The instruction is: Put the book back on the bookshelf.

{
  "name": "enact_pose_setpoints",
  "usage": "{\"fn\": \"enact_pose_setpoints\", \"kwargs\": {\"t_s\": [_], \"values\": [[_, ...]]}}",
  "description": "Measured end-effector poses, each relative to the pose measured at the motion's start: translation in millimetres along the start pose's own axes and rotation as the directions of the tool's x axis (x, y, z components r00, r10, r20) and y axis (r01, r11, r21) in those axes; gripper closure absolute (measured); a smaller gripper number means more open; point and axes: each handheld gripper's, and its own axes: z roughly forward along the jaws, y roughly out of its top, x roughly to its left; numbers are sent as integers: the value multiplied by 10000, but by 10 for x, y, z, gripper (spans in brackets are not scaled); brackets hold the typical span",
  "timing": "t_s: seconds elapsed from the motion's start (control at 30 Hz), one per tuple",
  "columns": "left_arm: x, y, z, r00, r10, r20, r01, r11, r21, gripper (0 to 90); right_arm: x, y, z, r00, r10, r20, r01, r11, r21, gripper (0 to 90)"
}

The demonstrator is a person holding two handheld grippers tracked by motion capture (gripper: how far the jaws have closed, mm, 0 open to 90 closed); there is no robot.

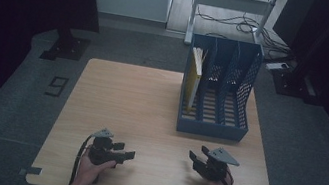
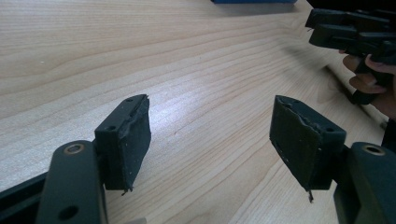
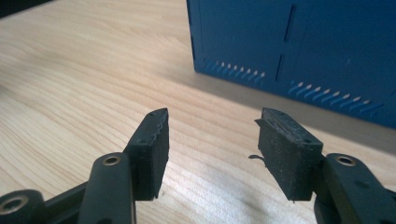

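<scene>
Both grippers sat low over the near edge of the table (image 1: pixel 117 89), each in one of the person's hands. In the high view the left gripper (image 1: pixel 125 151) lay at the near left, its jaws pointing toward the middle of the table, and a cable (image 1: pixel 78 156) looped down beside the left hand (image 1: pixel 89 168). Its own view showed the two black pads (image 2: pixel 128 140) standing wide apart with nothing but bare wood between them, so it was open and held nothing. Off at the upper right of that view the right gripper (image 2: pixel 352 35) hung just above the wood, with fingers of the right hand (image 2: pixel 369 81) wrapped round its grip.

Seen from above, the right gripper (image 1: pixel 195 159) was at the near right, topped by its grey three-cornered plate (image 1: pixel 223 156), and pointed up the table and slightly left. Its own view showed its jaws about half apart, pads (image 3: pixel 154 140) clear of everything and only wood grain in the gap; it gripped nothing.

Just beyond those jaws stood the blue file rack (image 3: pixel 299 51), its low front wall facing the right gripper, near it but apart. From above, the rack (image 1: pixel 212 129) occupied the far right part of the table, with three slots; a yellow folder (image 1: pixel 194 79) stood upright in the leftmost one, and the other two showed only their slatted floors.
</scene>
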Motion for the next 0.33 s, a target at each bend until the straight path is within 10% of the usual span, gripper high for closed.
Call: {"fn": "enact_pose_setpoints", "kwargs": {"t_s": [0.33], "values": [[20, 1, -5, 10000, -65, -17, 65, 10000, -21, 292, -11, -6, 9, 10000, 15, -16, -15, 9998, 179, 423]]}}
